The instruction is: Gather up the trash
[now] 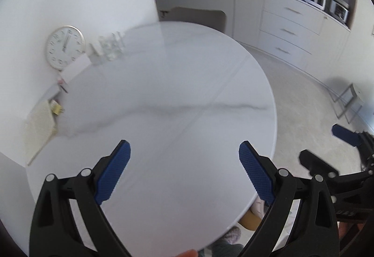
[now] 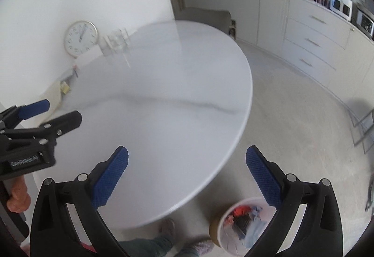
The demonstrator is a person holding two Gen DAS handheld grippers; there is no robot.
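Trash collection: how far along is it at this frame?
Mostly done, it seems: the bin on the floor holds mixed rubbish, and the middle of the round table is bare. Nothing in hand: left gripper and right gripper are open. Possibly left: small items at the wall edge.

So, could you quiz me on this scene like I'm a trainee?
1. True or false: the left gripper holds trash.
2. Where does the bin stand: A on the table, B on the floor by the table's edge, C on a chair?
3. What round thing leans on the wall behind the table?

Key: 1 false, both it and the right gripper are open and empty. 2 B. 3 the clock.
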